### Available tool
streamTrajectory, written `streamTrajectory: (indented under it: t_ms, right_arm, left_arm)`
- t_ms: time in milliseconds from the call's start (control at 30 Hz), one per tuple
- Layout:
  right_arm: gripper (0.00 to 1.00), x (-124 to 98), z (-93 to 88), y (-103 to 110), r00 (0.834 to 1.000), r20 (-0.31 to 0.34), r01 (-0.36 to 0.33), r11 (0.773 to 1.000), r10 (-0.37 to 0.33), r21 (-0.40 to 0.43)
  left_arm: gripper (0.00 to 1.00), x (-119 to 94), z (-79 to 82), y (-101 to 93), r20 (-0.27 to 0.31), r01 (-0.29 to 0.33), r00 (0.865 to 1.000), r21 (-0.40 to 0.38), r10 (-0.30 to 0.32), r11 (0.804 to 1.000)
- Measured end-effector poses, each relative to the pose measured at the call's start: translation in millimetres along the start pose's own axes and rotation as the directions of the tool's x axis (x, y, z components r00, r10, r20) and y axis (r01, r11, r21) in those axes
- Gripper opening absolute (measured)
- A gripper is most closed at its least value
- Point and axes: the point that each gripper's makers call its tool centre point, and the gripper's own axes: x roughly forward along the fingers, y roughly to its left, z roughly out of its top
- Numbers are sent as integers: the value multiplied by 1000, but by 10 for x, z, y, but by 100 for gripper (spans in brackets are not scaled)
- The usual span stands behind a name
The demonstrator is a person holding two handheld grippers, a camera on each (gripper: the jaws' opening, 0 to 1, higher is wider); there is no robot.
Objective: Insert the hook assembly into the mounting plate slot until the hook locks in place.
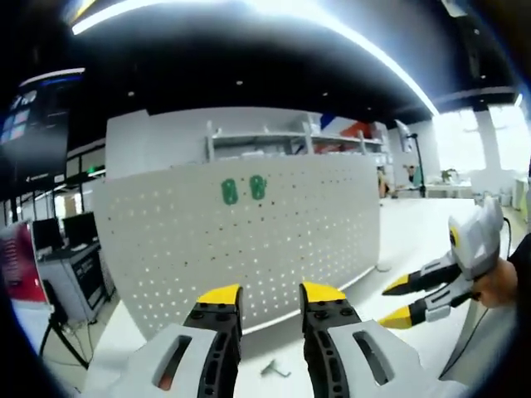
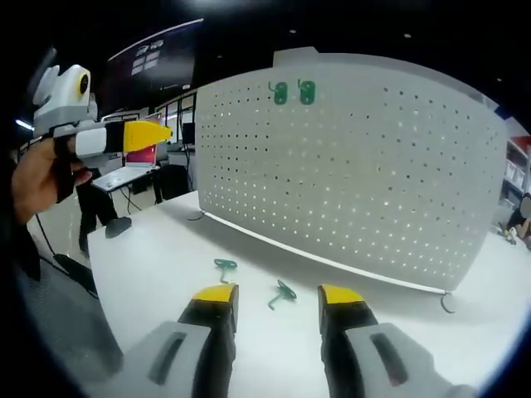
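White tabletop [image 2: 149, 274] before the pegboard [image 2: 348, 166] carried two loose green hooks [image 2: 282, 293], lying just ahead of the right gripper [image 2: 276, 296], whose jaws stood open and empty, like the left gripper [image 1: 270, 293].

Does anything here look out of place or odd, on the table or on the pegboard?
Nothing looks damaged. Two green hooks lie loose on the white table before the pegboard, not yet mounted, while two green pieces already hang near its top.

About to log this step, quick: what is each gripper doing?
Left gripper: open, holding nothing.
Right gripper: open, holding nothing.
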Motion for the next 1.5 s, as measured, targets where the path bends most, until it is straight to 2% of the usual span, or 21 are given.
streamTrajectory:
  t_ms: [167,367,1133,1500]
  right_arm:
    - [36,5,-4,1,1000,-2,-1,1000,1,-2]
    - [36,13,0,2,1000,-2,-1,1000,1,-3]
    - [35,85,-30,-2,1000,-21,-15,1000,15,-5]
    - [31,138,-46,-87,999,-33,-19,1000,19,16]
  left_arm:
    - [28,-57,-138,15,-22,-5,1000,-13,5,1000]
    - [28,-74,-199,41,-32,-10,999,-18,9,1000]
    - [25,-30,-204,57,-27,-1,1000,-21,1,1000]
    - [24,14,-267,-48,-40,26,999,-15,-27,1000]
